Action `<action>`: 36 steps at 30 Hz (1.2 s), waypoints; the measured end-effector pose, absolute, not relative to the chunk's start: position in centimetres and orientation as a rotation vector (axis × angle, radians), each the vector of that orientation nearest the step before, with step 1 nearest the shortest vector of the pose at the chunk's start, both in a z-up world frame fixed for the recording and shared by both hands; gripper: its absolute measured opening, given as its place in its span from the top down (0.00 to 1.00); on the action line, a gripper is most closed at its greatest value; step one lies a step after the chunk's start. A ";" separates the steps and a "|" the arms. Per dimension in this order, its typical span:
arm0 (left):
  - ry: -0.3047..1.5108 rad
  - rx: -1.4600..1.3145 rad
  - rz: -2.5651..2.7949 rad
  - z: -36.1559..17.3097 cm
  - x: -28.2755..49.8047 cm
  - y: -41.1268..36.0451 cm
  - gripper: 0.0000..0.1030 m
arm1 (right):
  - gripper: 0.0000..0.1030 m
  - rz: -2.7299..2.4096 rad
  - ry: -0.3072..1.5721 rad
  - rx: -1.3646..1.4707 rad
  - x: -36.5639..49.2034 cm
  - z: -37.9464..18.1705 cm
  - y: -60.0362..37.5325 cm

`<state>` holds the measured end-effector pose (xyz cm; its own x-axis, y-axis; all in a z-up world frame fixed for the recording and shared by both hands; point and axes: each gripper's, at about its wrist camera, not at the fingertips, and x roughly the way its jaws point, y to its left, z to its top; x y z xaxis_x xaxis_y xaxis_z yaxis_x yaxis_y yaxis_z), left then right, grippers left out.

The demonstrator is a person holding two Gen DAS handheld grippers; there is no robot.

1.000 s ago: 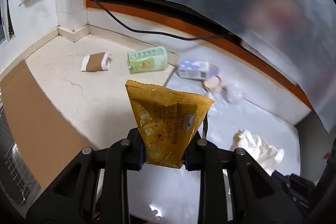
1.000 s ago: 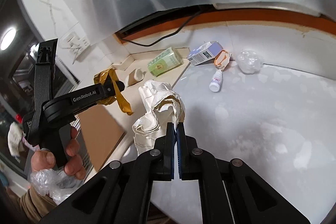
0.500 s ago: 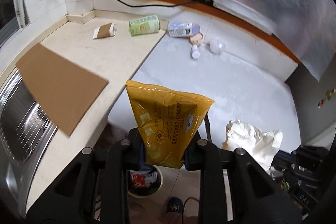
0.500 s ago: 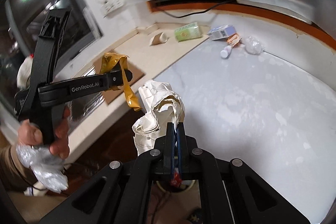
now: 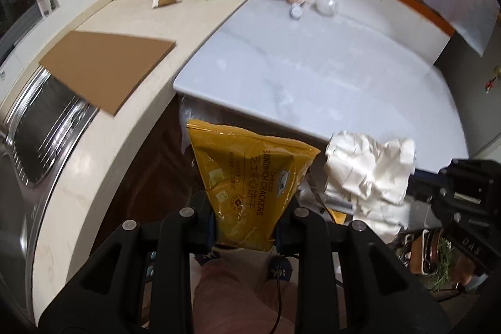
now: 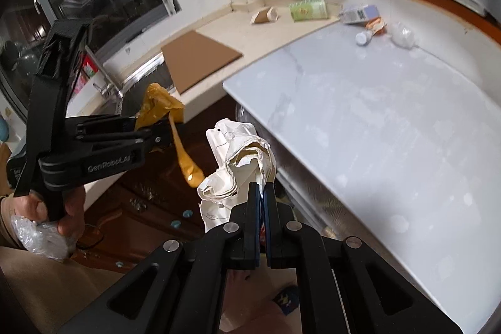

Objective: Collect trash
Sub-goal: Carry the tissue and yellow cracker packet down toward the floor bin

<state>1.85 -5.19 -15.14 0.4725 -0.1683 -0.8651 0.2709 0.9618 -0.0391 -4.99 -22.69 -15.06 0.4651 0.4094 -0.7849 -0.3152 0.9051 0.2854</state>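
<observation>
Both clamped: left tongs (image 5: 245, 227) grip cracker bag (image 5: 250, 183); right tongs (image 6: 262, 202) pinch crumpled paper (image 6: 241, 168).

Both hand-held grippers, left (image 5: 244, 227) and right (image 6: 262, 202), point steeply downward, jaws clamped.

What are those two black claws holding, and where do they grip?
Left gripper pinches the yellow cracker bag at its bottom end; right gripper pinches the crumpled white paper at its edge.
</observation>
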 end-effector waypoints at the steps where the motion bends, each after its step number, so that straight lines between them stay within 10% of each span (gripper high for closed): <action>1: 1.053 0.104 -0.268 -15.4 1.8 -5.0 0.78 | 0.98 0.445 1.001 0.098 -5.0 -15.5 -22.4; 15: 1.213 0.051 -0.253 -27.0 1.4 -0.6 0.78 | 0.98 0.379 1.103 -0.004 -3.5 -25.9 -16.3; 36: 1.381 0.032 -0.163 -53.2 6.1 1.4 0.76 | 0.98 0.354 1.327 -0.038 3.2 -57.8 -8.4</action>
